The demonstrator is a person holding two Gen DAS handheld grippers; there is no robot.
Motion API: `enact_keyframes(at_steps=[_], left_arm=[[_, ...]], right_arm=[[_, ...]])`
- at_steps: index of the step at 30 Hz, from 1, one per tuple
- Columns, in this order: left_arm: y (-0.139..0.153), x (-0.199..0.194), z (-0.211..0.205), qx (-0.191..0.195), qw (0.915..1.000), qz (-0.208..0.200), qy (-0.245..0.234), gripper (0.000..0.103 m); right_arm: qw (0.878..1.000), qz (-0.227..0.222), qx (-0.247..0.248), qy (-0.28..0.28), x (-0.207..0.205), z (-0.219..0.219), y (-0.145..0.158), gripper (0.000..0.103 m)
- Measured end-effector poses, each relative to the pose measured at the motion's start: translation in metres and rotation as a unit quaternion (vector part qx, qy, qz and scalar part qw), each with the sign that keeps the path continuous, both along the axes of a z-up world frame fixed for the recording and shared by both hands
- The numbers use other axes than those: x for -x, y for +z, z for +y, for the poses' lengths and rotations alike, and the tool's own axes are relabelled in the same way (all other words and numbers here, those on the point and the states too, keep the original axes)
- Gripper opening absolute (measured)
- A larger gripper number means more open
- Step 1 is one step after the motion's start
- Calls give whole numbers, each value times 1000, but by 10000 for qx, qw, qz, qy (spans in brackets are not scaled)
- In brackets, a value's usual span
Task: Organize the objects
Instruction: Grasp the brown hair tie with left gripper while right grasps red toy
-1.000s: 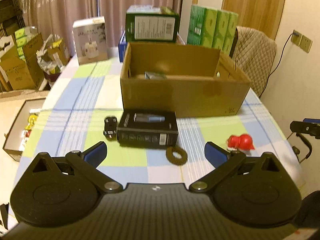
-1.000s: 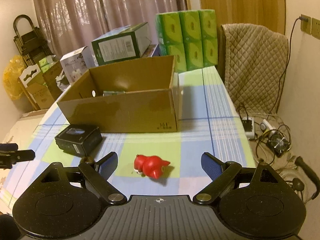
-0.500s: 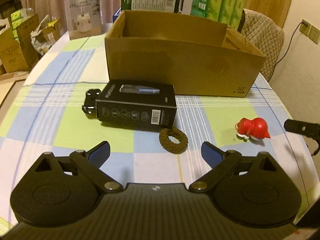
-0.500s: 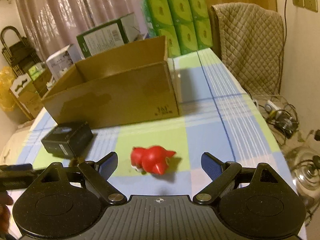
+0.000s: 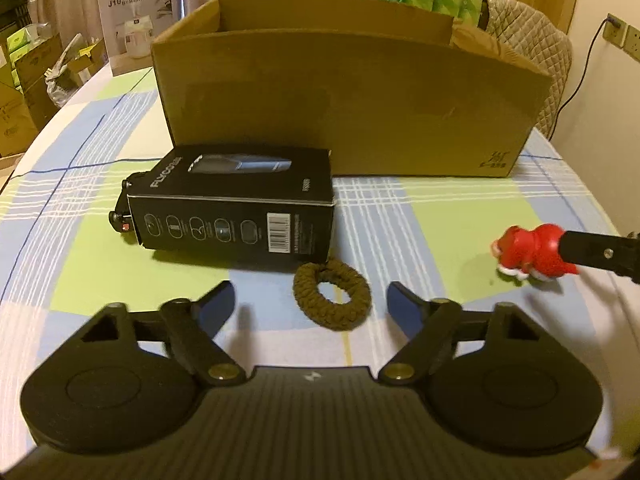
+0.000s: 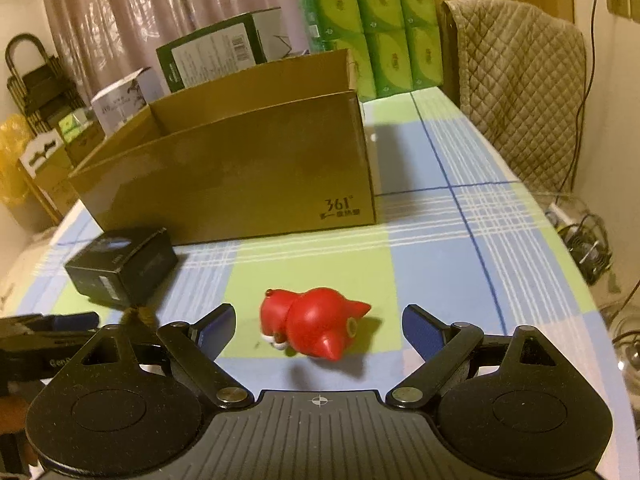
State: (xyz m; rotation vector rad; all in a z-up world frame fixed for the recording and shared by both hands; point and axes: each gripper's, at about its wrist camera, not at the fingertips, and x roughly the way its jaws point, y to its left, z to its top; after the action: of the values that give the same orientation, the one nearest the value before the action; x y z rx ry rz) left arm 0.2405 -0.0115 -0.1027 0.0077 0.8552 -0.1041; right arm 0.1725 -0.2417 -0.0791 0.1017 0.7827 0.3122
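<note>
Your left gripper [image 5: 310, 306]: spread, hair tie [image 5: 331, 294] on the tablecloth between its fingertips | your right gripper [image 6: 318, 326]: spread, red toy [image 6: 310, 323] lying between its fingertips | cardboard box [image 6: 240, 176] behind.

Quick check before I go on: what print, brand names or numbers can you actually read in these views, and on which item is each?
"361°": cardboard box, near corner; small line beneath is blurred.
"FLYCO": black box, top face; barcode and small print unreadable.
"J10 HUMIDIFIER": white box, behind on the left.
Green carton: label too small.
Green tissue packs: print unreadable.
</note>
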Motion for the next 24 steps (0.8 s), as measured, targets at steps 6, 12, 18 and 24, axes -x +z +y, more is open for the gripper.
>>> enact_keyframes(at_steps=[6,12,18,24], left_arm=[[-8,-2,-3,-101,9998,-185,-55,72],[-15,-3,-6,-90,9997,-190,-140,65],[-16,-3,-12,-136,9994,-253,-183,46],[-14,1,-18,-205,9991,-249,-286,26]], right_arm=[[9999,30,-104,-97,-4,-4,-1,88],[9999,153,-39,-54,-7,1,-5,88],[9999,158,-22,-31,-6,2,-6,88],[9999,141,60,44,-6,8,-7,88]])
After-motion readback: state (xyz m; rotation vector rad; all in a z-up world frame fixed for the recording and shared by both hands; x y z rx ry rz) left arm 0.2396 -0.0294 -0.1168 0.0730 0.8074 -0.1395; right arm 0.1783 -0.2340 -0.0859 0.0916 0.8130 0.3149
